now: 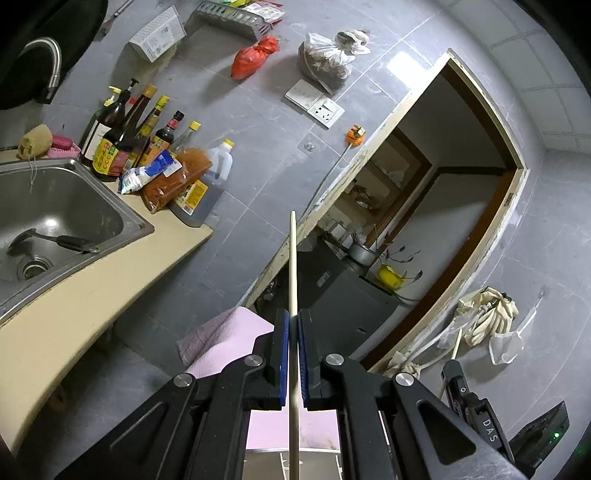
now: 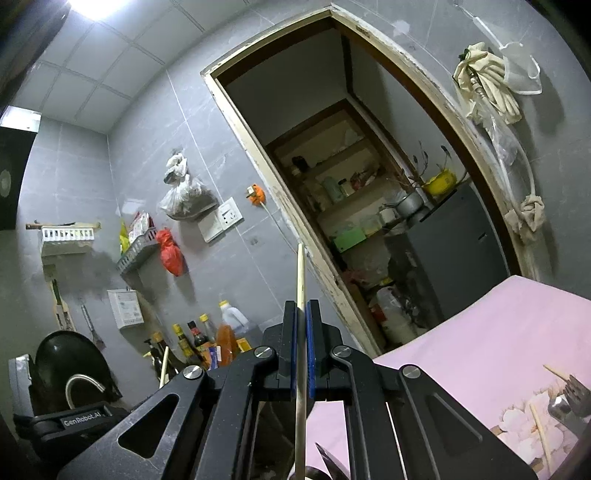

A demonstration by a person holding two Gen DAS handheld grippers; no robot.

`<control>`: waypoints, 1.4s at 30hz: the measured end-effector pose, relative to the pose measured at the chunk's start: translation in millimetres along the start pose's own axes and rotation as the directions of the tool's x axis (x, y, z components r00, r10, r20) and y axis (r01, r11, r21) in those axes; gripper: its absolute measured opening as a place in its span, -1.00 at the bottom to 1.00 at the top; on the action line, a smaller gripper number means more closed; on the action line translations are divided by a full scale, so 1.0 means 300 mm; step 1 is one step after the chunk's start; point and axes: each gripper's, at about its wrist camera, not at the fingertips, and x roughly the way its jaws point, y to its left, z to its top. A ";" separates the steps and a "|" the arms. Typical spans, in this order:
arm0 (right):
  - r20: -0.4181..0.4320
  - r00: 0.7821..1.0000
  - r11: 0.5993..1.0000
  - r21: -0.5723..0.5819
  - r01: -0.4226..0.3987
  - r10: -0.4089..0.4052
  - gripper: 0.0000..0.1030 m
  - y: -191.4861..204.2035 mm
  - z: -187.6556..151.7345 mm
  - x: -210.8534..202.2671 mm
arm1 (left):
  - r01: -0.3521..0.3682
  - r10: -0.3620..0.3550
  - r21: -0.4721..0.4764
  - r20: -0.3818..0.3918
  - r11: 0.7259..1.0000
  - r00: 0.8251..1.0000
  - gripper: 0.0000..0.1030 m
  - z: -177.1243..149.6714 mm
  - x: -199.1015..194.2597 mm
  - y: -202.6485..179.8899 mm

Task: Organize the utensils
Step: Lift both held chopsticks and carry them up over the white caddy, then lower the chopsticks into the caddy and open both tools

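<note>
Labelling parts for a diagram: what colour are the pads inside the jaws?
Blue pads, set in black jaws; clearest in the left wrist view.

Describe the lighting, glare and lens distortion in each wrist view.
Left wrist view: a bright glare patch on the grey tiled wall; fisheye bends the pale wooden door frame and darkens the corners. Right wrist view: an overexposed ceiling light top left; the door frame bows; the thin pale wooden chopstick stays sharp.

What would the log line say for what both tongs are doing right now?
left tongs: shut on chopstick | right tongs: shut on second chopstick | spatula: in sink
</note>
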 end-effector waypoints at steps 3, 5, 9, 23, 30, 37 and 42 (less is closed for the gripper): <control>-0.001 1.000 1.000 -0.001 -0.008 0.008 -0.92 -0.007 -0.008 0.002 | -0.001 0.001 0.013 0.004 1.000 1.000 -0.90 -0.013 0.001 -0.002; -0.004 1.000 1.000 -0.005 -0.008 0.008 -0.92 -0.010 -0.014 -0.004 | -0.010 0.010 0.036 0.014 0.999 1.000 -0.90 -0.023 -0.002 -0.010; 0.002 1.000 1.000 -0.009 -0.013 0.013 -0.92 -0.010 -0.025 -0.007 | -0.020 0.017 0.089 0.034 0.996 0.999 -0.90 -0.040 -0.011 -0.030; -0.027 0.999 0.994 -0.108 -0.023 0.020 -0.92 0.011 -0.018 -0.017 | -0.033 0.031 0.156 0.017 0.987 0.999 -0.90 -0.082 -0.032 -0.039; -0.054 0.998 0.990 -0.142 -0.022 0.014 -0.91 -0.001 -0.002 -0.020 | -0.050 0.057 0.235 -0.020 0.971 0.998 -0.90 -0.109 -0.046 -0.058; -0.067 0.997 0.987 -0.154 -0.036 0.026 -0.91 -0.001 -0.001 -0.032 | -0.057 0.071 0.244 -0.046 0.968 0.996 -0.90 -0.119 -0.056 -0.041; -0.017 0.999 0.980 -0.195 -0.030 0.027 -0.91 0.018 0.005 -0.059 | -0.061 0.074 0.263 -0.038 0.963 0.997 -0.89 -0.117 -0.070 -0.045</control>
